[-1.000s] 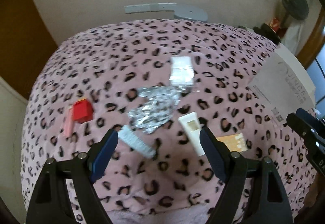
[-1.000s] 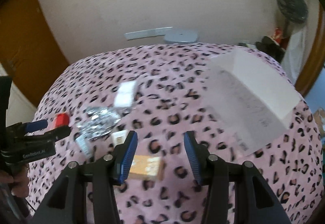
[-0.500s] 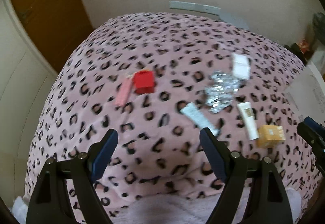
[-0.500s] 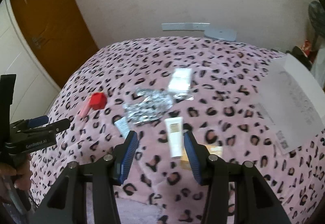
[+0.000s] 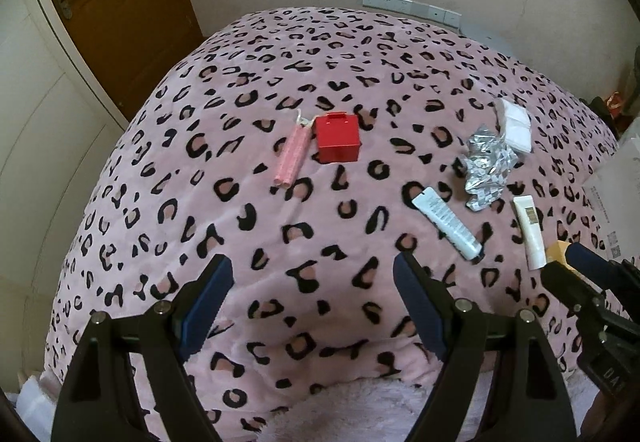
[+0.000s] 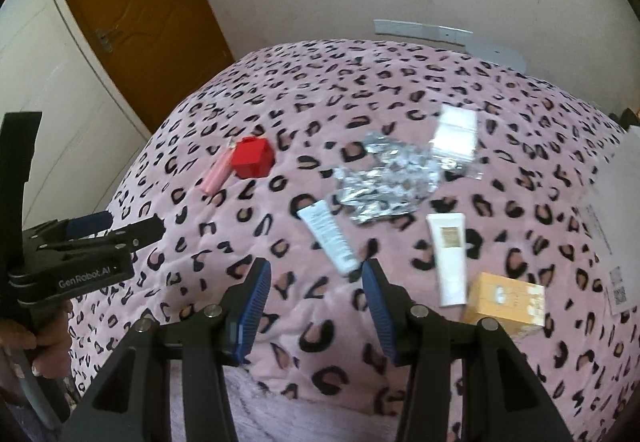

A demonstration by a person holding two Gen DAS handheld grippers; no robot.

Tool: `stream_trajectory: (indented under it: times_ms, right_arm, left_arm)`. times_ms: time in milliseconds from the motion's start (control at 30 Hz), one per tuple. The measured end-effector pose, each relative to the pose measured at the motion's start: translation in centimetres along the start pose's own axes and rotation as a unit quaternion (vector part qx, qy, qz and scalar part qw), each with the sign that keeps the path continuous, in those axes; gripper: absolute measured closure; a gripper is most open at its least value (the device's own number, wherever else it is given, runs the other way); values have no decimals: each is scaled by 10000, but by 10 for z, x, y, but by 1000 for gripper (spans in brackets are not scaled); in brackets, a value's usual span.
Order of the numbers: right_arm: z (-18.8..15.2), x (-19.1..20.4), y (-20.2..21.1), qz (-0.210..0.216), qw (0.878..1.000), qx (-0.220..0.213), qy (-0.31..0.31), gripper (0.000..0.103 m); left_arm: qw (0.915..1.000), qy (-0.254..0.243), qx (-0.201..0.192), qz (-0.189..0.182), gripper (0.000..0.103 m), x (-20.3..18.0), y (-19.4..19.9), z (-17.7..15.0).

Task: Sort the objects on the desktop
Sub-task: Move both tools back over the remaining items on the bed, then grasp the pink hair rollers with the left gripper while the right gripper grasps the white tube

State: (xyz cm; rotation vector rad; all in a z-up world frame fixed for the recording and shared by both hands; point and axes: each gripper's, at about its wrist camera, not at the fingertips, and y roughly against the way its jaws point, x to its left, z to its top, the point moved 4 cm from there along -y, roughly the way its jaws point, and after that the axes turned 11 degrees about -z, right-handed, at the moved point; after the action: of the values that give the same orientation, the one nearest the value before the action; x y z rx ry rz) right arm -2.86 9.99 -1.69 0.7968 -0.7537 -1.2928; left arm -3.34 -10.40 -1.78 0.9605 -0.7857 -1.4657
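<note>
Right now both my left gripper (image 5: 312,282) and right gripper (image 6: 316,284) hang spread and empty over the leopard blanket (image 5: 280,242). Beyond lie two tubes (image 6: 328,238), an orange box (image 6: 506,300), crumpled foil (image 6: 384,177) and a red box (image 5: 337,137). Foil could snag a tube. Sorting destination's cut off.

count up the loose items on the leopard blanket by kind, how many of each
tubes: 2, pale blue tube and white tube
boxes: 2, red box and orange box
pink stick pack: 1
crumpled foil: 1
clear white packet: 1
total: 7
</note>
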Motion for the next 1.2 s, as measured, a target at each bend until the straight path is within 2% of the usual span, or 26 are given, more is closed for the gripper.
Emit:
stream_trajectory:
  times_ms: [300,467,767,1200]
  right_arm:
    - [-1,16,-30,-12,9997,196,136,54]
    - [-1,21,-47,-14,9994,305,180,54]
    - [9,9,-85,86,9990,444,-11,54]
    - [7,2,-152,89,9942,1056,-195,54]
  left_arm:
    - [9999,120,94,2,19,31,-24,2]
    - [9997,190,175,7,14,52,-49,10]
    - [9996,59,263,-116,13,68,-94,42]
    - [9973,-37,675,-289,13,83,-175,78]
